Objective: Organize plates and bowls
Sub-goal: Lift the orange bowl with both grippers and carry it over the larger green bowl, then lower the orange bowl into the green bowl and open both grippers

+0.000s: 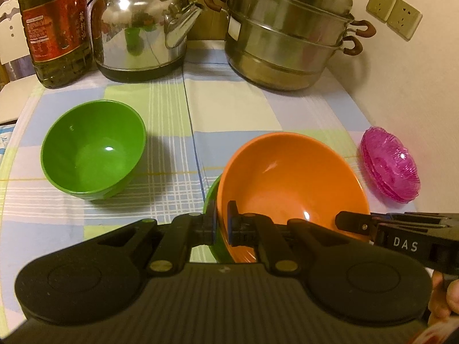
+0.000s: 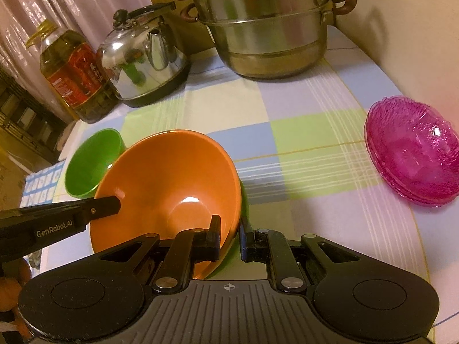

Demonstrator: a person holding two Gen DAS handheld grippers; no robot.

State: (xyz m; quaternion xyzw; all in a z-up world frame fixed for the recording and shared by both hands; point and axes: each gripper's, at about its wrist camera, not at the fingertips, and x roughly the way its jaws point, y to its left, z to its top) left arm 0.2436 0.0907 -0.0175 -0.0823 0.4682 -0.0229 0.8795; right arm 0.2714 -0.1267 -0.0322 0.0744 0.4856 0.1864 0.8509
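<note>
A checked cloth (image 1: 229,109) covered the bench; kettle (image 1: 137,25), steamer pot (image 1: 287,34) and oil bottle (image 1: 54,28) lined its far edge. Both left tongs (image 1: 221,223) and right tongs (image 2: 231,235) gripped the orange bowl (image 1: 287,177).

Glossy smooth plastic orange bowl (image 1: 287,183) and green bowl (image 1: 91,149); ribbed translucent pink dishes (image 2: 413,154); shiny metal kettle (image 1: 137,28); matt checked cloth (image 1: 229,109)

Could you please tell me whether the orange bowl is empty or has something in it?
Empty: the orange bowl shows only its bare, glossy inside with a light glint near the bottom.
</note>
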